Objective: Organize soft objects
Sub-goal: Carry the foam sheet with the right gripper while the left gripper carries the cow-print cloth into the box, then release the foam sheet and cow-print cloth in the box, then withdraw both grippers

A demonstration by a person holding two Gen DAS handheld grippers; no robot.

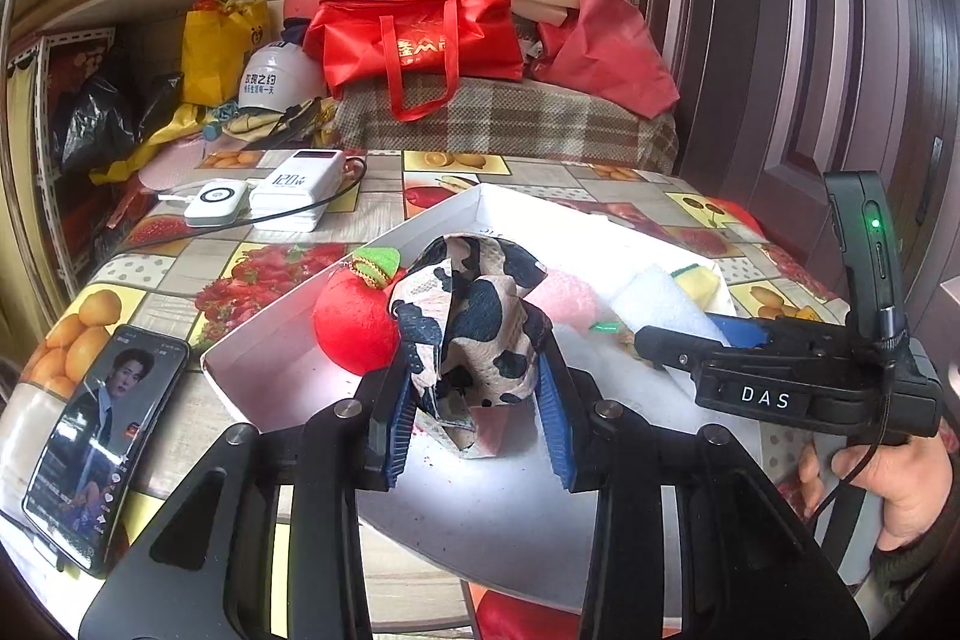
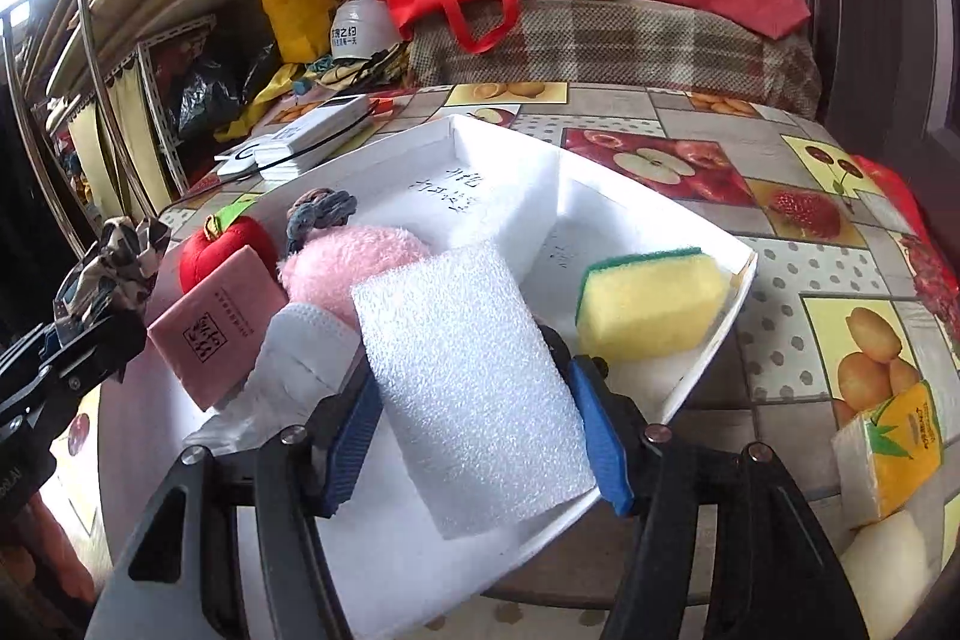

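Observation:
My left gripper [image 1: 474, 358] is shut on a black-and-cream cow-print cloth [image 1: 474, 316], held over the near left part of the white divided tray [image 1: 282, 340]. A red plush apple [image 1: 354, 322] lies just beyond it. My right gripper [image 2: 474, 376] has a white foam block [image 2: 474, 388] between its blue pads, both touching its sides, above the tray's near edge. In the tray's left part lie a pink plush [image 2: 354, 262], a pink packet [image 2: 216, 328], a white mask [image 2: 300, 358] and a grey hair tie [image 2: 318, 214]. A yellow-green sponge [image 2: 648, 304] lies in the right part.
A phone [image 1: 102, 436] with its screen lit lies left of the tray, and power banks [image 1: 300, 190] with a cable lie behind it. A tissue pack [image 2: 888, 454] sits at the table's right edge. Red bags [image 1: 420, 34] and helmets are piled beyond the table.

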